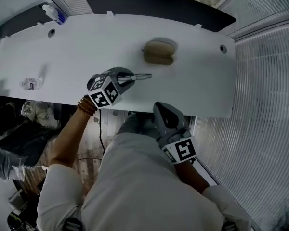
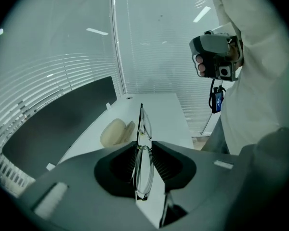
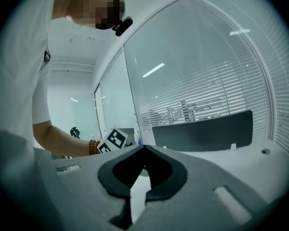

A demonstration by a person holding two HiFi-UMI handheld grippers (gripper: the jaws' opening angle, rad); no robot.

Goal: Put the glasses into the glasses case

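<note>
My left gripper [image 1: 127, 78] is shut on a pair of thin-framed glasses [image 1: 140, 76] and holds them above the white table [image 1: 77, 47]. In the left gripper view the glasses [image 2: 143, 172] stand edge-on between the jaws, one lens inside the grip and the other sticking out past the tips. A beige glasses case [image 1: 159, 52] lies open on the table beyond them, and it also shows in the left gripper view [image 2: 115, 132]. My right gripper [image 1: 161, 109] hangs near the table's front edge, its jaws shut with nothing in them [image 3: 143, 148].
A crumpled wrapper [image 1: 31, 84] lies at the table's left end and a small bottle [image 1: 53, 13] stands at the far left corner. A dark panel [image 1: 159, 6] runs behind the table. Glass walls with blinds [image 1: 269, 90] close off the right side. Bags [image 1: 19, 134] sit on the floor at left.
</note>
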